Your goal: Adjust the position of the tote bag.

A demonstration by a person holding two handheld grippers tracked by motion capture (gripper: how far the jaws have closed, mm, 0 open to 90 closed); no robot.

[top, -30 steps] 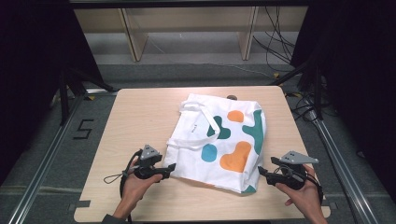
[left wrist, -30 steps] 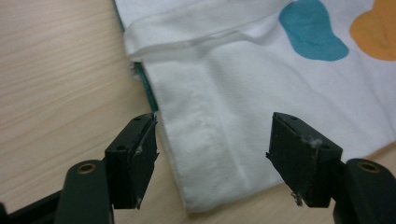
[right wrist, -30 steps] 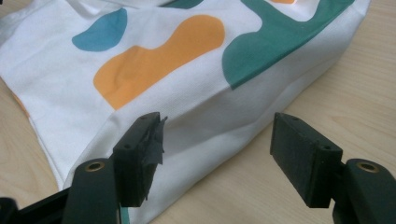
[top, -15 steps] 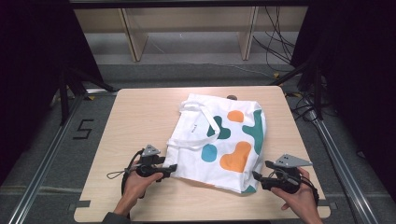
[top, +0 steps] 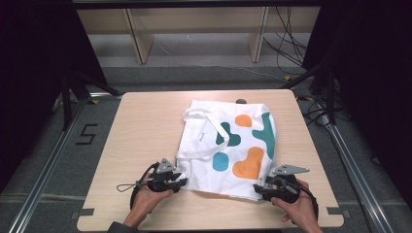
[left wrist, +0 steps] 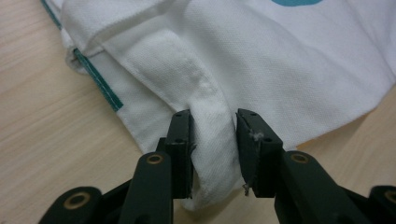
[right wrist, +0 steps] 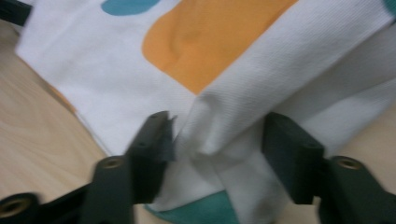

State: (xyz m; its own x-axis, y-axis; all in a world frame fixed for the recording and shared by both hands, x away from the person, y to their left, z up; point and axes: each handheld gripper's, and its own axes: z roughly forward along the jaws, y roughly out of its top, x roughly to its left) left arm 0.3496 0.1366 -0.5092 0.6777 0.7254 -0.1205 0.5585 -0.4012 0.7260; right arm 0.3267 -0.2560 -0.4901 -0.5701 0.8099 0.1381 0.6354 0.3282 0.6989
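Observation:
A white tote bag (top: 228, 145) with teal and orange blobs lies flat on the wooden table (top: 145, 126), its handles (top: 194, 116) toward the left. My left gripper (top: 182, 183) is at the bag's near left corner. Its jaws have just been closing around a raised fold of white cloth (left wrist: 212, 135); one pad touches it and a thin gap shows at the other. My right gripper (top: 257, 188) is at the near right corner. Its jaws have also been closing and stand wide around a bunched fold (right wrist: 219, 126) by the orange patch (right wrist: 205, 42).
Bare table lies left and right of the bag. A small dark object (top: 240, 101) sits at the bag's far edge. Wooden shelf legs (top: 138, 43) and cables (top: 286, 53) are on the floor beyond the table. A "5" mark (top: 87, 134) is on the left floor.
Both grippers have moved in toward the bag's near corners and dropped a little. Their jaws are narrower than before, each now around a fold of the cloth.

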